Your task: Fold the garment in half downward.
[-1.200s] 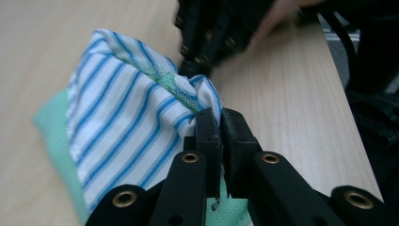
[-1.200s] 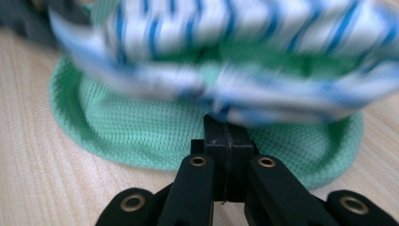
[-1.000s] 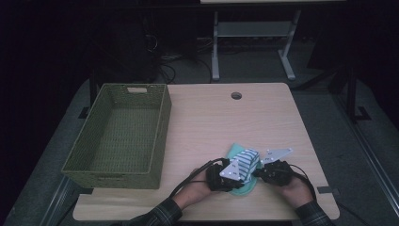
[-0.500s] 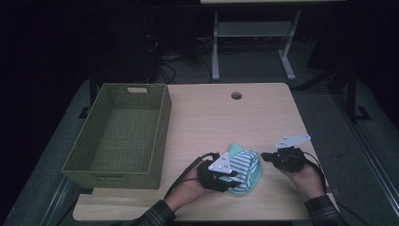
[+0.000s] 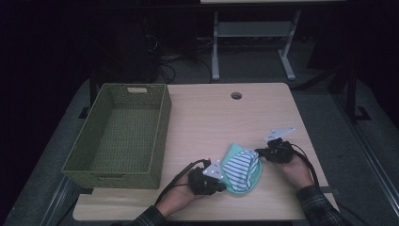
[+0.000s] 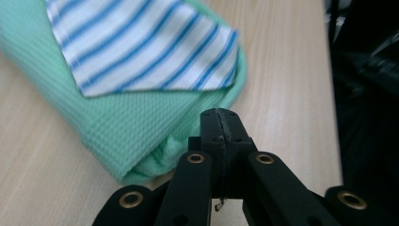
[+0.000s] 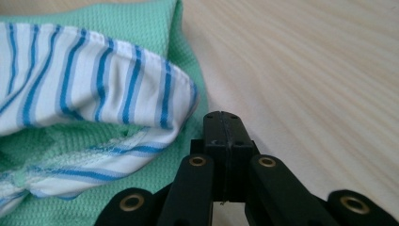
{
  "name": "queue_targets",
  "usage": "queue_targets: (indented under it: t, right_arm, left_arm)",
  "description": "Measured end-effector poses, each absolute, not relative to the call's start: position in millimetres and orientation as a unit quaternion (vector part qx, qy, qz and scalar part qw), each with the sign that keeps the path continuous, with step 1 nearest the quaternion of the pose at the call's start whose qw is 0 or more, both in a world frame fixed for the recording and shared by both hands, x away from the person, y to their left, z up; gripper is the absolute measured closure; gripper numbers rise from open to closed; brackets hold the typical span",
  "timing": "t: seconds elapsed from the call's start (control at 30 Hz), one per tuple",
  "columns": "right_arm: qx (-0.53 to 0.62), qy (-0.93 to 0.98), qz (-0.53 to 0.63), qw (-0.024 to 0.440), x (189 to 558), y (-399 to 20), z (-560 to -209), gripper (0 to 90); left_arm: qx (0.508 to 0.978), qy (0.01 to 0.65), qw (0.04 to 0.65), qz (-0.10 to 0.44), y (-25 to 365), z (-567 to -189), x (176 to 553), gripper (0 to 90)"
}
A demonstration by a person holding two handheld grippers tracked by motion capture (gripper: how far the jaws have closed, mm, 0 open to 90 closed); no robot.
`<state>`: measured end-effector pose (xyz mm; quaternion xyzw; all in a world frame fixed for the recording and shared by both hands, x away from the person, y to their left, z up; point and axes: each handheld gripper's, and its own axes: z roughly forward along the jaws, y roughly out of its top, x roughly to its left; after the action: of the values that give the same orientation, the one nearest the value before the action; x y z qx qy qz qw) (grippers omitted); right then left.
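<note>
Both claws pulled apart since earlier: left claw [image 5: 221, 184] & right claw [image 5: 261, 153] clenched empty beside striped cloth [image 5: 240, 167]; no writing legible.

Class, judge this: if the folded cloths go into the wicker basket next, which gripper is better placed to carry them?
Probably left: the left gripper is beside the folded cloths on the basket side; the right gripper sits across them.
</note>
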<state>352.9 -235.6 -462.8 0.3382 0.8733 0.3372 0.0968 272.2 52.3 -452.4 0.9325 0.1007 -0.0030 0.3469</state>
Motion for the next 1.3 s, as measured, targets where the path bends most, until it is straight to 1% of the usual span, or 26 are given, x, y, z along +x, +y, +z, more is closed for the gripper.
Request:
queue_targets:
  t: [0.07,0.17,0.2,0.27,0.53,0.77,0.97,1.2,1.3]
  right_arm:
    - [0.335,0.876,0.333,0.094,351,-235,-464,90.0]
    - [0.334,0.878,0.332,0.086,346,-235,-463,90.0]
    - [0.334,0.878,0.332,0.086,346,-235,-463,90.0]
    - [0.327,0.882,0.328,0.083,341,-235,-463,90.0]
    - [0.316,0.885,0.333,0.072,320,-234,-464,90.0]
    - [0.299,0.888,0.345,0.054,300,-229,-466,90.0]
    - [0.278,0.892,0.352,0.051,291,-222,-466,90.0]
    - [0.295,0.882,0.361,0.066,296,-234,-459,90.0]
    - [0.321,0.872,0.359,0.086,309,-245,-452,90.0]
  left_arm:
    - [0.939,0.103,0.329,0.009,52,-455,275,89.5]
    - [0.937,0.125,0.326,0.016,53,-457,283,89.5]
    - [0.941,0.119,0.317,0.024,55,-456,287,89.5]
    - [0.937,0.141,0.318,0.037,58,-456,296,89.5]
    - [0.93,0.18,0.315,0.064,67,-454,323,89.5]
    - [0.925,0.196,0.316,0.076,67,-452,346,89.5]
    - [0.921,0.203,0.32,0.087,64,-451,363,89.5]
    - [0.916,0.21,0.331,0.084,69,-445,359,89.5]
    - [0.915,0.204,0.339,0.076,74,-436,345,89.5]
